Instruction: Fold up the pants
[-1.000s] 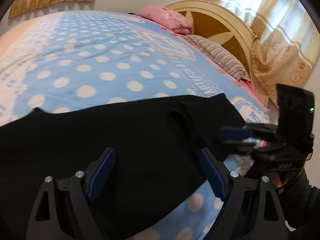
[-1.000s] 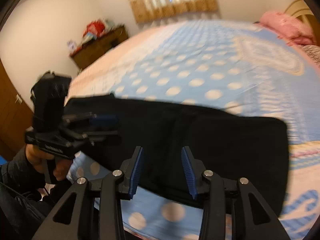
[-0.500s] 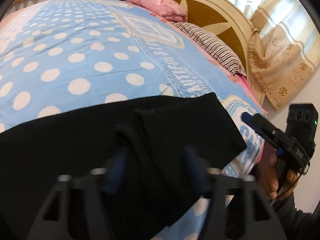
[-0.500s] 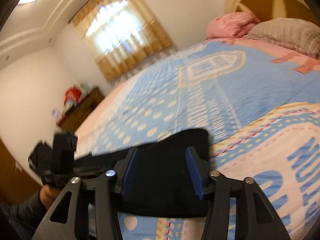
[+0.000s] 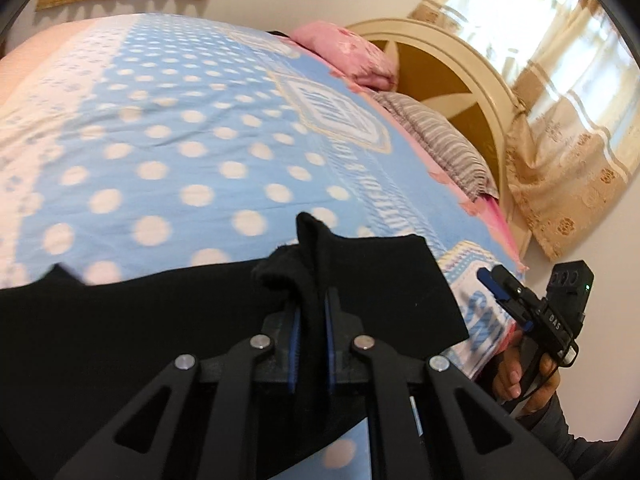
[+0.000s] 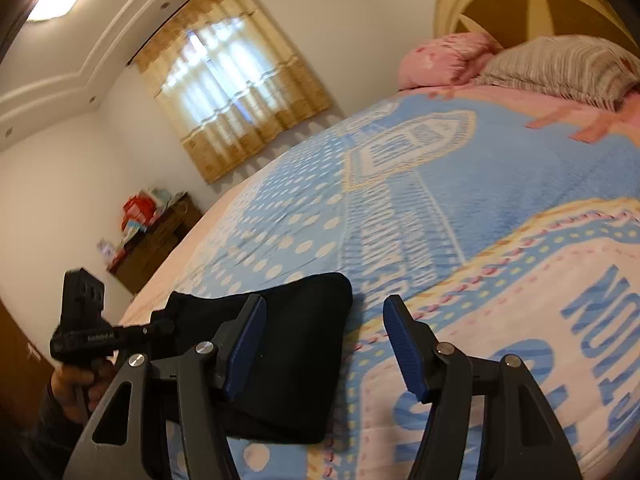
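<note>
A: Left wrist: L gripper (image 5: 311, 312) pinches a bunch of the pants (image 5: 380, 280), lying on the bed (image 5: 180, 128) edge.
B: R gripper (image 6: 324, 344)?
A: Gaping, holds nothing. Bunch could slip, fold goes crooked.

The left gripper (image 5: 311, 312) pinches a ridge of the black pants (image 5: 160, 320) (jaws closed on cloth)

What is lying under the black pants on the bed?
The black pants lie on the blue dotted bedspread, which shows all around them. The left gripper pinches up a ridge of the fabric. Whatever lies beneath the cloth itself is covered.
</note>
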